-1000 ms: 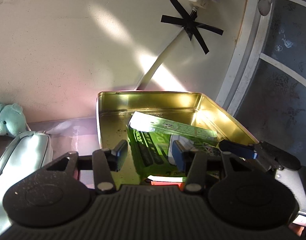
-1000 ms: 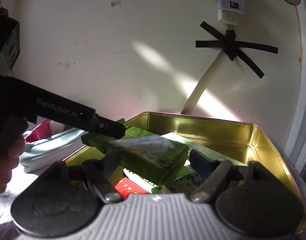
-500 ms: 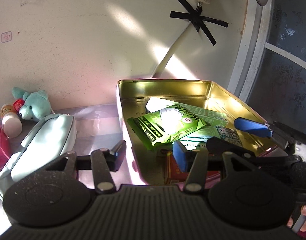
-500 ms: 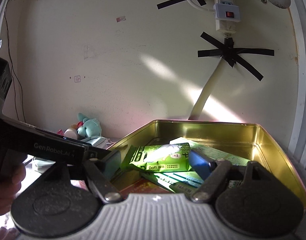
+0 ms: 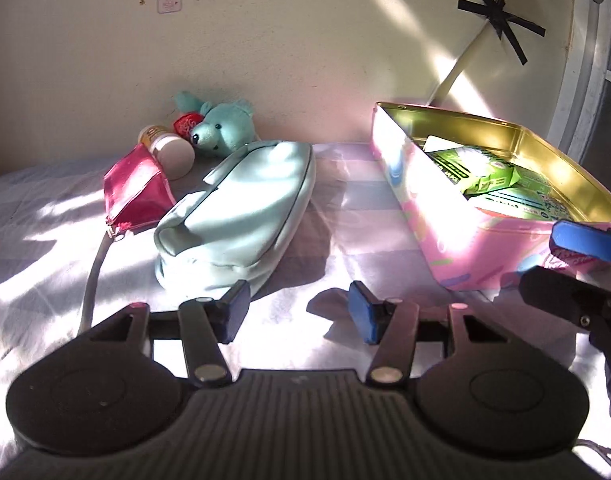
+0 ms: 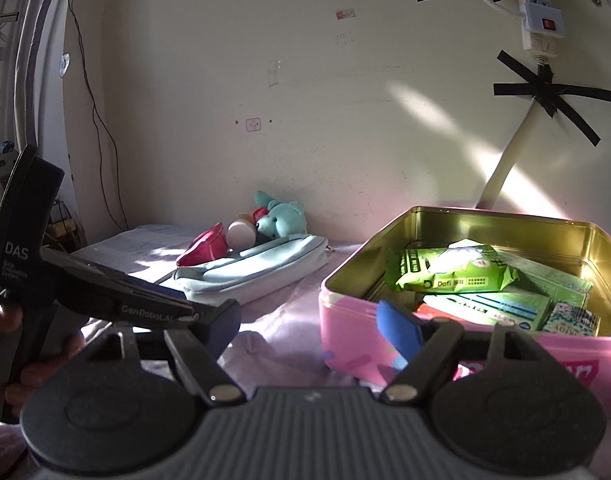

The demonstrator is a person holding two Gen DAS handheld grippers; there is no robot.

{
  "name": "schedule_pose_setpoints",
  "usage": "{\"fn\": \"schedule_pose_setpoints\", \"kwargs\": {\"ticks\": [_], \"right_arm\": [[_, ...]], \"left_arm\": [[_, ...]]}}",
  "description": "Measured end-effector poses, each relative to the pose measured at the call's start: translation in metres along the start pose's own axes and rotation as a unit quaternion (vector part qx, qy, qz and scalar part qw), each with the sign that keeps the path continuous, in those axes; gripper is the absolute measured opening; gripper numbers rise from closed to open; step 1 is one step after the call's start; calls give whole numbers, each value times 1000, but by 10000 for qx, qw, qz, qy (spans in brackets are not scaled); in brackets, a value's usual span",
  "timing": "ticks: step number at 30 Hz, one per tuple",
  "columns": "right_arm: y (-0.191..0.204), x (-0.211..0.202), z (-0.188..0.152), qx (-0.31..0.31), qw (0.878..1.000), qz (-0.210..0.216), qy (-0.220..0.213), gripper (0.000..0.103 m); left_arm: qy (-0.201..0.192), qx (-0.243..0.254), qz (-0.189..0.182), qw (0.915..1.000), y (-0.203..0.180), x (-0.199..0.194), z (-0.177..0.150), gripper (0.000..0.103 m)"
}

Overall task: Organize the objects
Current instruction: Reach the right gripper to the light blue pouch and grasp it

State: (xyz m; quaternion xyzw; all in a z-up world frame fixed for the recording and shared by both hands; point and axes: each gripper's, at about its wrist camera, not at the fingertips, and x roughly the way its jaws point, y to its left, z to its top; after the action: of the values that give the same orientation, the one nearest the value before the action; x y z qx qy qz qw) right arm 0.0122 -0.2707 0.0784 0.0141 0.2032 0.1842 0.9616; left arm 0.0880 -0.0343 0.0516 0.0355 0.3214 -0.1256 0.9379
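Both grippers withdrawn from pink tin (image 6: 345,344), "Dafi" packet (image 6: 457,272) inside

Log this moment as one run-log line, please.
left gripper: open, empty | right gripper: open, empty | green packet: in tin | pencil pouch: outside

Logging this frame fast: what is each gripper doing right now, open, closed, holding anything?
Left gripper: open, empty, above the cloth near the pale blue pouch.
Right gripper: open, empty, at the near wall of the pink tin.
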Motion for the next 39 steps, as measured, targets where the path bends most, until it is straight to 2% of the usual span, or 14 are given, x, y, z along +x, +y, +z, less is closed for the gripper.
{"fn": "schedule_pose_setpoints", "kwargs": {"ticks": [4,7,10,12,14,17,20,23,24,26,27,30,35,39], "right_arm": [[25,21,-5,-138,9989,290,349,78],[42,42,-5,-176,9970,446,612,78],[55,66,1,-112,9948,567,833,78],[63,83,8,1,9938,631,921,78],[73,97,14,18,9940,649,878,78],[98,115,19,-661,9944,453,686,78],[123,132,19,-1448,9862,427,687,74],[142,152,16,-2201,9720,293,773,58],[145,157,15,-2354,9682,258,807,50],[148,163,13,-2567,9623,368,824,45],[152,165,11,-2712,9582,417,809,37],[161,157,3,-3025,9497,313,742,31],[150,123,-5,-3079,9470,459,790,28],[135,71,-21,-3257,9383,849,799,28]], "left_arm": [[60,-460,487,9977,46,7,-19,59],[63,-970,972,9905,84,12,-34,59],[-235,-1443,1102,9831,107,7,-43,59],[-396,-1731,907,9799,116,2,-45,60],[-462,-1856,866,9777,120,0,-45,60],[-495,-1959,863,9756,122,-1,-46,60],[-566,-2175,943,9698,130,-3,-48,60],[-601,-2458,1216,9598,143,-5,-50,62],[-585,-2545,1233,9574,146,-5,-50,62],[-614,-2696,1152,9541,153,-7,-52,63],[-606,-2681,1169,9543,152,-6,-52,64],[-576,-2527,1227,9580,148,-6,-51,65],[-580,-2537,1206,9580,149,-6,-52,65],[-582,-2538,1206,9580,149,-6,-52,66]]}}
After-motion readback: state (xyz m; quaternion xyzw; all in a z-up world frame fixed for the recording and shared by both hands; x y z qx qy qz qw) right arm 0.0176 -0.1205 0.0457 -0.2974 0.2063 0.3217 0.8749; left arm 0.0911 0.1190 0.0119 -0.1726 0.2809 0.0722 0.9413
